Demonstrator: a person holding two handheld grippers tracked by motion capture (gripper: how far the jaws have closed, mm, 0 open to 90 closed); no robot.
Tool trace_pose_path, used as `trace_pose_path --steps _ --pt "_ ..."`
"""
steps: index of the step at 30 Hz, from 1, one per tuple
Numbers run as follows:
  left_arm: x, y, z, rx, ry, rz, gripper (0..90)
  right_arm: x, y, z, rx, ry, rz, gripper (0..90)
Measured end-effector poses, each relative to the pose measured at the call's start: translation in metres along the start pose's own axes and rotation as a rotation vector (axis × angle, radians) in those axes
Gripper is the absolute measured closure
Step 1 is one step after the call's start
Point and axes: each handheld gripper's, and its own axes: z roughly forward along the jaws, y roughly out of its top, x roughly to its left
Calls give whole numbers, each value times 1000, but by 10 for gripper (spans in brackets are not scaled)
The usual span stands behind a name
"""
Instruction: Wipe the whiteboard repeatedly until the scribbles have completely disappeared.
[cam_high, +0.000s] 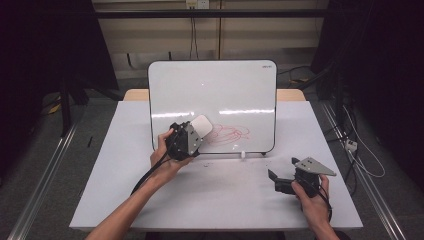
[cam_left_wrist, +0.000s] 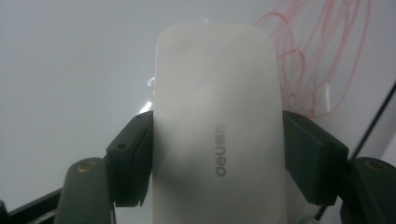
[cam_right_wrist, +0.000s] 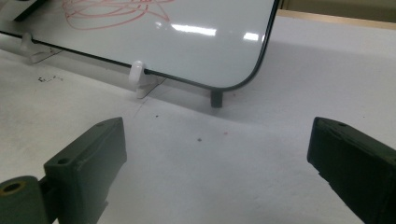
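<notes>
A whiteboard (cam_high: 215, 90) stands tilted on the table, with red scribbles (cam_high: 231, 134) low on its face. My left gripper (cam_high: 192, 136) is shut on a white eraser (cam_high: 201, 126), held against the board just left of the scribbles. In the left gripper view the eraser (cam_left_wrist: 217, 126) sits between both jaws, and the red scribbles (cam_left_wrist: 322, 56) lie up and to the right. My right gripper (cam_high: 280, 172) rests low on the table at the front right, open with nothing between its jaws. In the right gripper view the whiteboard (cam_right_wrist: 187, 37) and its lower corner lie ahead.
White clips (cam_right_wrist: 140, 77) and a dark foot (cam_right_wrist: 215, 99) prop the board's lower edge. A white table (cam_high: 215, 190) spreads out in front of the board. Cables (cam_high: 365, 160) trail on the floor at the right.
</notes>
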Motion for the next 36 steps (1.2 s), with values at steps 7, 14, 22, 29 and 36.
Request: trace_pose_path --steps 7,14,22,29,36 --pt "23 9 2 4 35 -30 311 0 0 0 0 0 0 46" --pt "34 11 2 -7 66 -56 311 0 0 0 0 1 -1 46" --pt "18 4 1 -19 61 -64 311 0 0 0 0 2 -1 46" --pt "2 -1 1 -31 34 -46 311 1 0 1 1 4 -3 46" --pt "-19 -4 1 -28 11 19 311 1 0 0 -1 2 0 47"
